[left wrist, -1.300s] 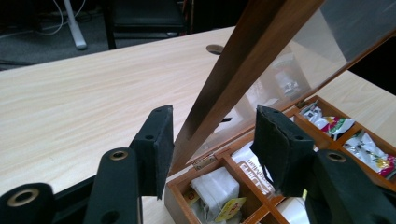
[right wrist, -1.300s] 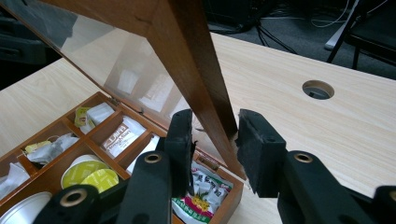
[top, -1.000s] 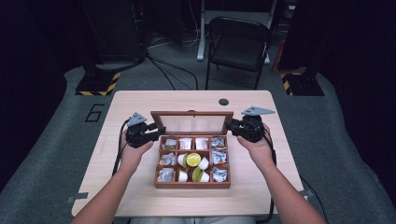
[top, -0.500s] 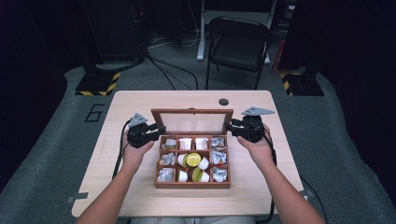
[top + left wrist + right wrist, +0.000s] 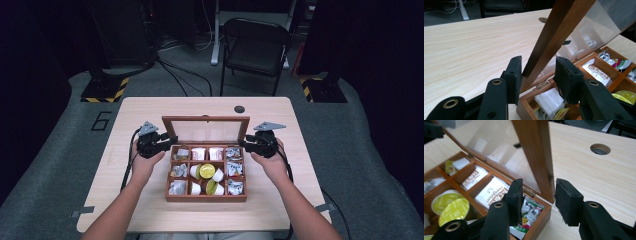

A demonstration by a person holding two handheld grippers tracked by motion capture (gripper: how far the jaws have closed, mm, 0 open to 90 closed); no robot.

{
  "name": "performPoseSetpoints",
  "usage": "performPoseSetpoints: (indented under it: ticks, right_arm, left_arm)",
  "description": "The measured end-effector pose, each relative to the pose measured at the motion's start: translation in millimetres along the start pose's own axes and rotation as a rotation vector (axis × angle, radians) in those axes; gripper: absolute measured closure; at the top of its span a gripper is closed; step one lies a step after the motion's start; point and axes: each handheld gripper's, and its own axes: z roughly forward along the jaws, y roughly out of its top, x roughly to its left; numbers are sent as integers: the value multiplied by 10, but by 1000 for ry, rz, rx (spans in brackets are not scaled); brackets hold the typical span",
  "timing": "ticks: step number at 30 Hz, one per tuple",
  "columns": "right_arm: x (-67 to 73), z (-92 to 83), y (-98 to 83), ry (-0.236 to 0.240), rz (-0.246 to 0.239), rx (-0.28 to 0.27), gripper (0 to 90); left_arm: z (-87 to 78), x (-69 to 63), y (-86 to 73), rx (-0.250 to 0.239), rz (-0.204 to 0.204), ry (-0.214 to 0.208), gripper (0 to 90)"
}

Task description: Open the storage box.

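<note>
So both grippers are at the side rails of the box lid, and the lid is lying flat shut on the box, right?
Not quite: the lid stands raised and tilted, as the high view shows. The left gripper and right gripper do straddle its side rails over the wooden box.

Left gripper and right gripper level, jaws apart, facing inward.

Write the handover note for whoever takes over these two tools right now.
Left tool: jaws astride the lid's left rail and just been closing. One pad touches the wood; a gap shows at the other.
Right tool: jaws astride the lid's right rail, just been opening, not gripping.
Wooden box: mid-table, holding sachets and yellow-topped cups.
Done: glass lid is raised and stands tilted on its hinges.
Left: lid not shut. Probably best to re-grip both rails before moving it.
</note>
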Motion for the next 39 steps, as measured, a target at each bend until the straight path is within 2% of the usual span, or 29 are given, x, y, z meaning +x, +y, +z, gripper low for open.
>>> performPoseSetpoints:
  ticks: [4,9,13,17,21,24,27,30,32,37,39]
  right_arm:
    - [-8,107,-46,-8,-10,11,574]
    - [-67,200,-75,-9,21,8,573]
    - [-103,259,-91,6,28,4,610]
    - [-102,282,-93,-6,24,5,625]
    - [-115,269,-89,-10,32,-3,643]
    - [-126,259,-84,-1,30,-16,645]
    - [-129,266,-87,2,24,-17,629]
    - [-120,289,-93,9,26,-8,600]
    - [-114,300,-96,3,8,-8,605]
    - [-119,316,-98,1,19,-13,609]
    - [-125,330,-97,13,17,-18,594]
  left_arm:
    - [4,10,2,0,-1,-4,572]
    - [18,22,-5,1,-3,-6,572]
    - [30,28,-12,3,-11,-5,572]
    - [47,34,-24,17,-6,2,572]
    - [69,51,-37,13,-18,-2,568]
    - [121,53,-60,31,-24,-2,544]
    - [166,52,-84,28,-24,-1,536]
    - [187,45,-84,21,-13,-3,541]
    - [191,48,-90,22,-2,4,546]
    - [202,89,-111,13,-37,-8,571]
    - [211,77,-114,23,-26,-3,566]
